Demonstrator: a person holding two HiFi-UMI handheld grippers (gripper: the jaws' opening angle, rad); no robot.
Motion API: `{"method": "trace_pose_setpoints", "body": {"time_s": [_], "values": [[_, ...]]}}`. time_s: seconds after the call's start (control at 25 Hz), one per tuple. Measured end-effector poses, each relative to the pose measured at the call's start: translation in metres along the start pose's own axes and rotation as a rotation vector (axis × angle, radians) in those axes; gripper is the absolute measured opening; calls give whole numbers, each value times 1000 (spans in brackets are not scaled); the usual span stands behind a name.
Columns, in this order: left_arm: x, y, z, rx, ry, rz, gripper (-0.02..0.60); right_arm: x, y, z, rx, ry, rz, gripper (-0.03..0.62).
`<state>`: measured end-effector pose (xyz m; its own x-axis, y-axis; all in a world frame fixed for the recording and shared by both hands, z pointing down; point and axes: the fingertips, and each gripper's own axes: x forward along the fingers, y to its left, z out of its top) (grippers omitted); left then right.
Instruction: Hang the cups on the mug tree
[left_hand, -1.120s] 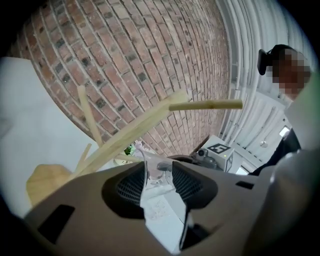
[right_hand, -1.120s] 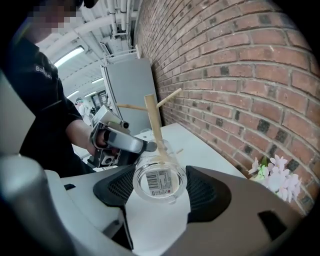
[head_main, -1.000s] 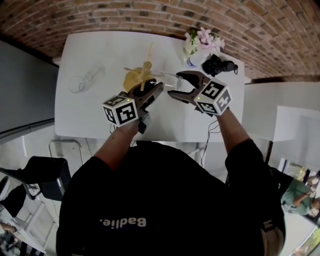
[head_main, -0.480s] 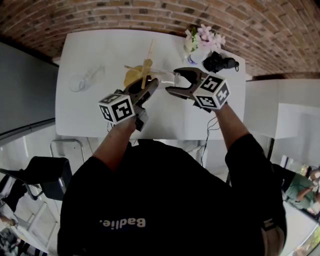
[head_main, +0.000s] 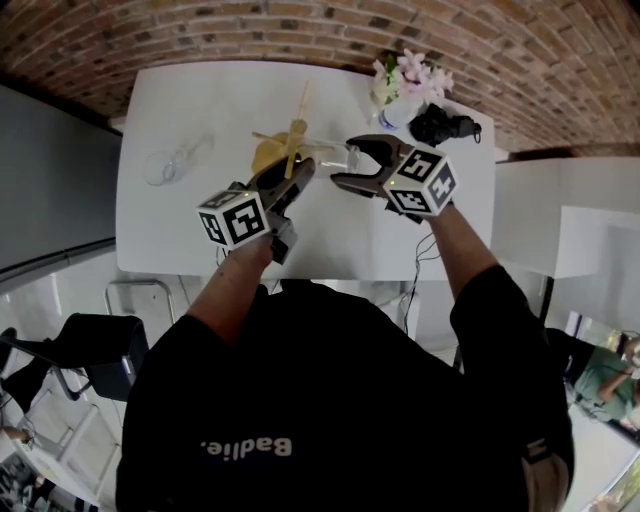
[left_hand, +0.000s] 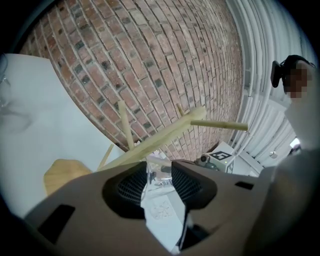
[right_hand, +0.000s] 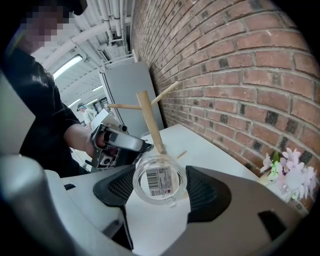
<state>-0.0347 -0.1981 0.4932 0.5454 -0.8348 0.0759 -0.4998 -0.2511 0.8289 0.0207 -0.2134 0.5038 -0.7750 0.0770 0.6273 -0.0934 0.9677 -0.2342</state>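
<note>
Right gripper (head_main: 347, 165) grasps a clear cup (right_hand: 159, 182) beside the mug tree (right_hand: 149, 120); left gripper (left_hand: 159, 181), jaws parted but just closing, straddles its glass.

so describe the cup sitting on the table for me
Find the white table by the brick wall. Left of the wooden mug tree, near the table's left edge, sits a clear glass cup; the other cup is up in the right tool.

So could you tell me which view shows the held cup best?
The right gripper view: the cup sits centred, labelled base toward the camera. The head view gives a faint glint; the left gripper view, a clear sliver.
</note>
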Motion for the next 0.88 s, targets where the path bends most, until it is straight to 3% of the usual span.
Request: {"method": "trace_pose_setpoints", "body": {"time_s": [0.44, 0.88], "values": [[-9, 0, 4, 7, 0, 20, 142, 0, -2, 0, 25, -50, 1, 328], [-15, 1, 2, 31, 25, 37, 141, 0, -3, -1, -39, -43, -27, 328]]}}
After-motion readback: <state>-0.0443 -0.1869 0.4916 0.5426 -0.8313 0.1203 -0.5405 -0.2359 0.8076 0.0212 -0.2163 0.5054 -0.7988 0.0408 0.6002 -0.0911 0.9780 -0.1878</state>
